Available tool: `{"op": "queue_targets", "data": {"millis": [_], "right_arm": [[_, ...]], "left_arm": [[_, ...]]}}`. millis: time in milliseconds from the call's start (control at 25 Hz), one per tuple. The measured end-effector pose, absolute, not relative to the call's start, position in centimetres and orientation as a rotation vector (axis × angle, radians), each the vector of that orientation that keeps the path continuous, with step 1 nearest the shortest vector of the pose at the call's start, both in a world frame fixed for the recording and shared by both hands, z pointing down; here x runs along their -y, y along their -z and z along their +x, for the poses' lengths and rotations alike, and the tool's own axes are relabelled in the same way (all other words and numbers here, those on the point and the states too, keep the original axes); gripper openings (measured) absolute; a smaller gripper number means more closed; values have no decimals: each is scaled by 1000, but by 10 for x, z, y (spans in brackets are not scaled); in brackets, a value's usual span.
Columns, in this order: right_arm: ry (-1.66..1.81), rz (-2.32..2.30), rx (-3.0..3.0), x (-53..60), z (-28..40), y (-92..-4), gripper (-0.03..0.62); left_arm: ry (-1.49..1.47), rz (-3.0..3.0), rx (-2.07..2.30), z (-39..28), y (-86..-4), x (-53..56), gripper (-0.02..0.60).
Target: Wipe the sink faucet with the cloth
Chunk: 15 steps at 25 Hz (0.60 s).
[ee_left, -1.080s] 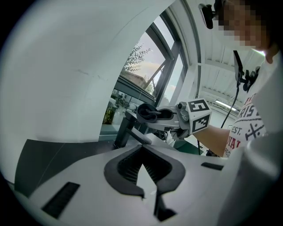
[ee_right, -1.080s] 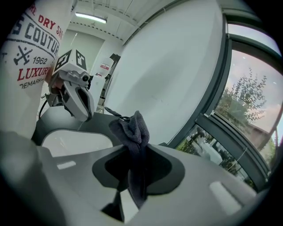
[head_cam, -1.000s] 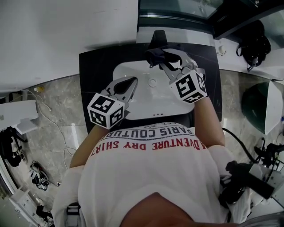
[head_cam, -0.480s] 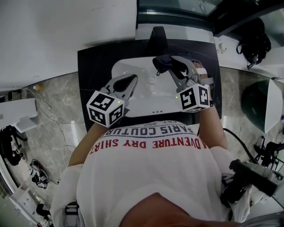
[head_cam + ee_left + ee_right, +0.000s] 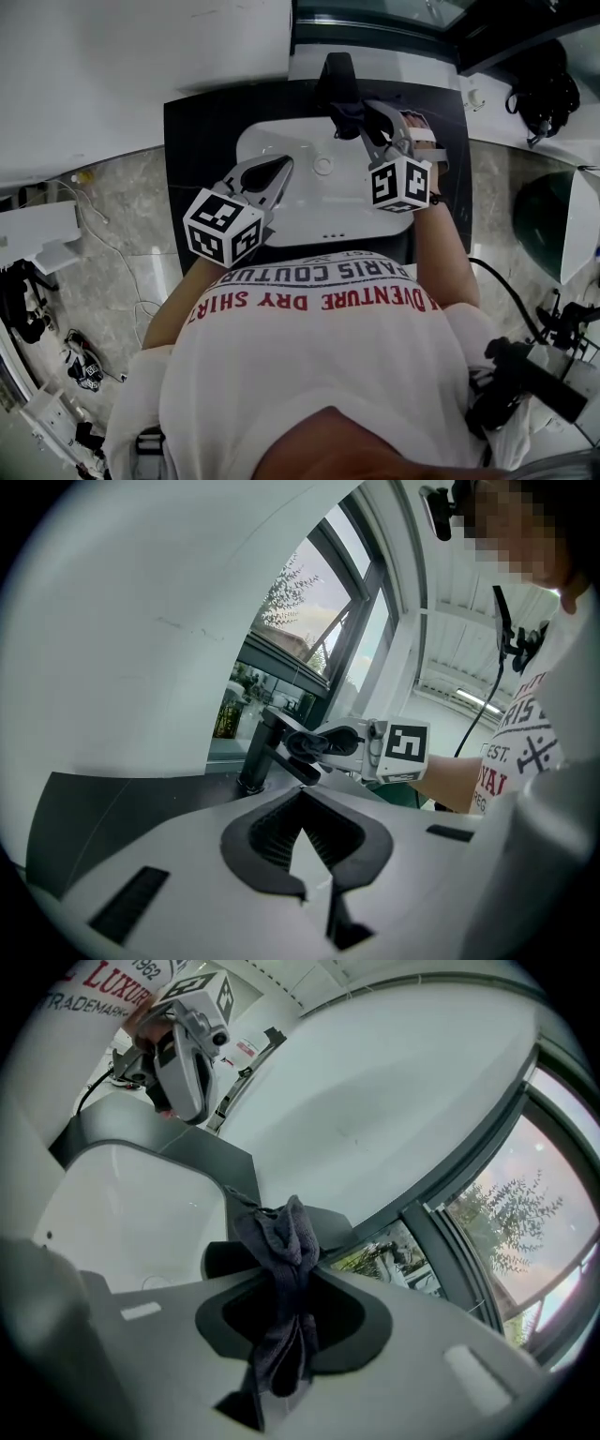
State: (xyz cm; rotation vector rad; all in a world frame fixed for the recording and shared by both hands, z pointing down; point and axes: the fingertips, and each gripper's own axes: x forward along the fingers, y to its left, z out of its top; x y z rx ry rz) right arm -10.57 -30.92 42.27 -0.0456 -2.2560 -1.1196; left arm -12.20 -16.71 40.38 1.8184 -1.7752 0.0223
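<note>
The black faucet stands at the back of the white sink. My right gripper is shut on a dark grey cloth, which is pressed against the faucet's spout. In the right gripper view the cloth hangs bunched between the jaws of the gripper, hiding most of the faucet. My left gripper hovers over the basin's left side, shut on nothing. The left gripper view shows its jaws pointing at the faucet and the cloth.
A black counter surrounds the sink, with a white wall to the left and a window behind. A dark green bin and a black bag sit at the right. Cables lie on the marble floor.
The right gripper drew the cloth slightly right and toward me, then went back against the faucet. The left gripper has stayed in place.
</note>
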Motion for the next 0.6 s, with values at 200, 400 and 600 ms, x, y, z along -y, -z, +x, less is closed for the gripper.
{"op": "queue_targets", "data": {"millis": [200, 400, 600], "right_arm": [[1191, -17, 2218, 324, -127, -427, 77], [1217, -12, 2198, 332, -143, -427, 77], [1255, -32, 2145, 331, -145, -430, 77]], "left_arm": [[-18, 1807, 1773, -127, -408, 170, 2], [-12, 1796, 1768, -131, -414, 170, 2], [-9, 1792, 1763, -131, -418, 170, 2]]}}
